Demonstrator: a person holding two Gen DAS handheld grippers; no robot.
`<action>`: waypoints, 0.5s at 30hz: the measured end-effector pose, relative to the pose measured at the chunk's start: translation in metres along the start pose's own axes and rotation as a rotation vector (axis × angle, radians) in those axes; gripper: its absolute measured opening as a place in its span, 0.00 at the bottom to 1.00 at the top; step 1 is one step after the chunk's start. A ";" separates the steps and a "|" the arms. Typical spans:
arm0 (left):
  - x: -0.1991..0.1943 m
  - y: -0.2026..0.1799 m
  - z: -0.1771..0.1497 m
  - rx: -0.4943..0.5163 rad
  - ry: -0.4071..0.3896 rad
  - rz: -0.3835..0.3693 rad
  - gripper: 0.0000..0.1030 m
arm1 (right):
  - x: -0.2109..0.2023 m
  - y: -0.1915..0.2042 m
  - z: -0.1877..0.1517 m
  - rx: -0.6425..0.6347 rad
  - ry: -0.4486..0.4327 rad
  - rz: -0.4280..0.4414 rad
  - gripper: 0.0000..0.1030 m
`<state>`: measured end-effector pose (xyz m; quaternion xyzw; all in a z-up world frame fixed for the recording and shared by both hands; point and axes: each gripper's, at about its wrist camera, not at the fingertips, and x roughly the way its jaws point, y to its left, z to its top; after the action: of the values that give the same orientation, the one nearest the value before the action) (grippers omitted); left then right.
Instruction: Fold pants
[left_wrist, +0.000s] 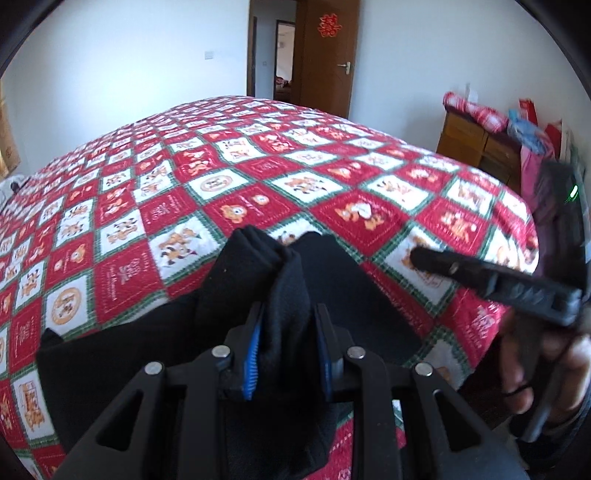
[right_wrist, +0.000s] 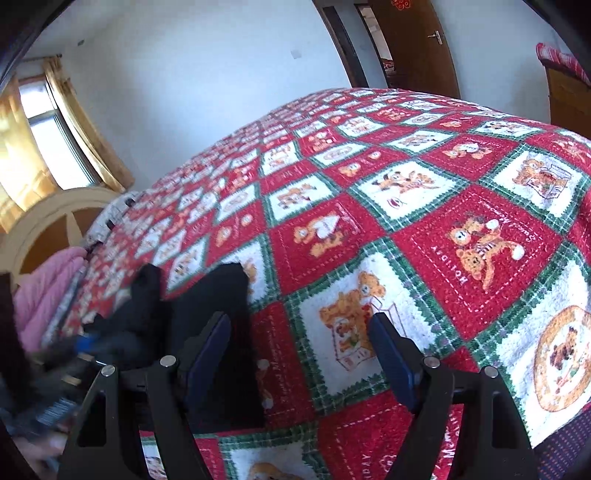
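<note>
Black pants (left_wrist: 332, 288) lie bunched on the near part of the bed's red, white and green quilt (left_wrist: 221, 166). My left gripper (left_wrist: 288, 317) is shut on a thick fold of the pants and holds it lifted above the rest of the cloth. My right gripper (right_wrist: 299, 325) is open and empty, hovering over the quilt (right_wrist: 406, 221) just right of the pants (right_wrist: 218, 314). Its fingers (left_wrist: 436, 262) show at the right of the left wrist view. The left gripper shows blurred at the lower left of the right wrist view (right_wrist: 85, 347).
A wooden dresser (left_wrist: 476, 144) piled with bags stands right of the bed. A brown door (left_wrist: 325, 55) is open at the far wall. A pink blanket (right_wrist: 44, 291) and a wooden headboard (right_wrist: 44, 221) are at the left, with a curtained window (right_wrist: 48, 136) behind.
</note>
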<state>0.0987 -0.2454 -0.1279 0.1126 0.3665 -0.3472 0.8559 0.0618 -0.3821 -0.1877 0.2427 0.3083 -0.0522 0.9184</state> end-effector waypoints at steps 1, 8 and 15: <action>0.001 -0.004 -0.002 0.011 -0.001 -0.009 0.29 | -0.002 0.000 0.001 0.005 -0.009 0.010 0.77; -0.043 -0.004 -0.017 0.020 -0.126 0.002 0.70 | -0.013 0.001 0.005 0.029 -0.063 0.116 0.77; -0.077 0.057 -0.056 -0.150 -0.189 0.129 0.77 | -0.011 0.039 -0.007 -0.028 0.025 0.322 0.76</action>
<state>0.0689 -0.1398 -0.1167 0.0383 0.3013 -0.2720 0.9131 0.0584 -0.3454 -0.1695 0.2768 0.2775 0.1029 0.9142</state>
